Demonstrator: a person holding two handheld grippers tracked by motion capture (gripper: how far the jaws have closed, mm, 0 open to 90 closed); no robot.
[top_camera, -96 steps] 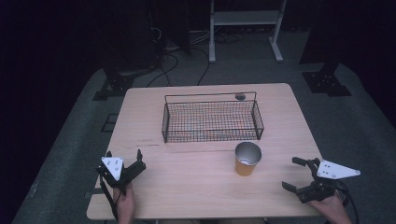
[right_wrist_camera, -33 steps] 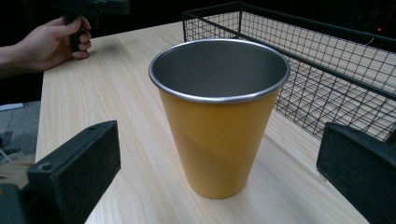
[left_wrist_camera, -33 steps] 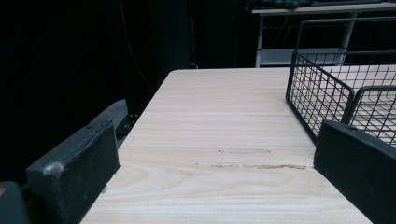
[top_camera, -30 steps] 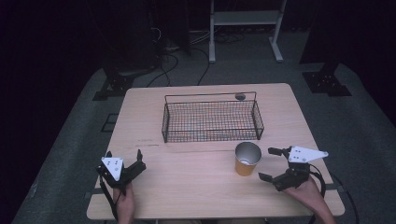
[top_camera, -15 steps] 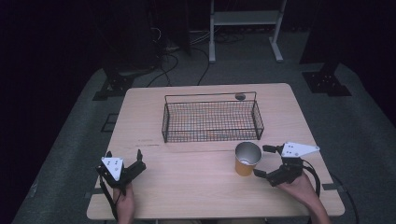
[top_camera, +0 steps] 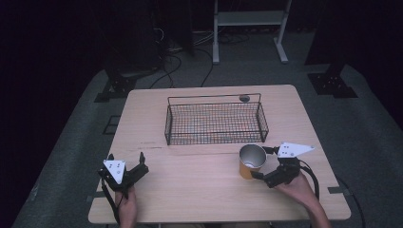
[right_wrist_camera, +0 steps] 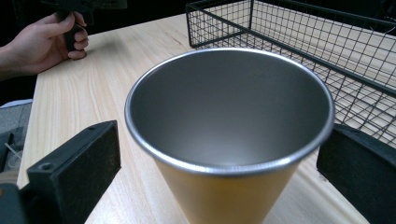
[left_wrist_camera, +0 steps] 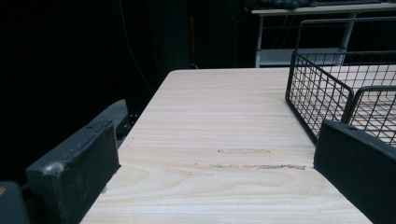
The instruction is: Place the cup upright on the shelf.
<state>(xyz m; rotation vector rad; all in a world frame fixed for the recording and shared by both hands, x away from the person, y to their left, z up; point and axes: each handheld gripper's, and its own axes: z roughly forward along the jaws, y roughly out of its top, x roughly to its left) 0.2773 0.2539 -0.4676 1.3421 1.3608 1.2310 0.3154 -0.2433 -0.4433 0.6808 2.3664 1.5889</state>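
— Cup [top_camera: 251,161] on the table [top_camera: 199,190]: where is it now?

— Right between the two jaws of the right gripper [top_camera: 264,164]. A moment ago that gripper was far off to the side. Now it has come in close, with the basket [top_camera: 214,118] just past it.

— Is it squeezing?

— No. The jaws are wide apart, one on each side, not touching. I think the grab comes next.

— And the left gripper [top_camera: 127,167]?

— Wide apart too, holding nothing. It has not moved.
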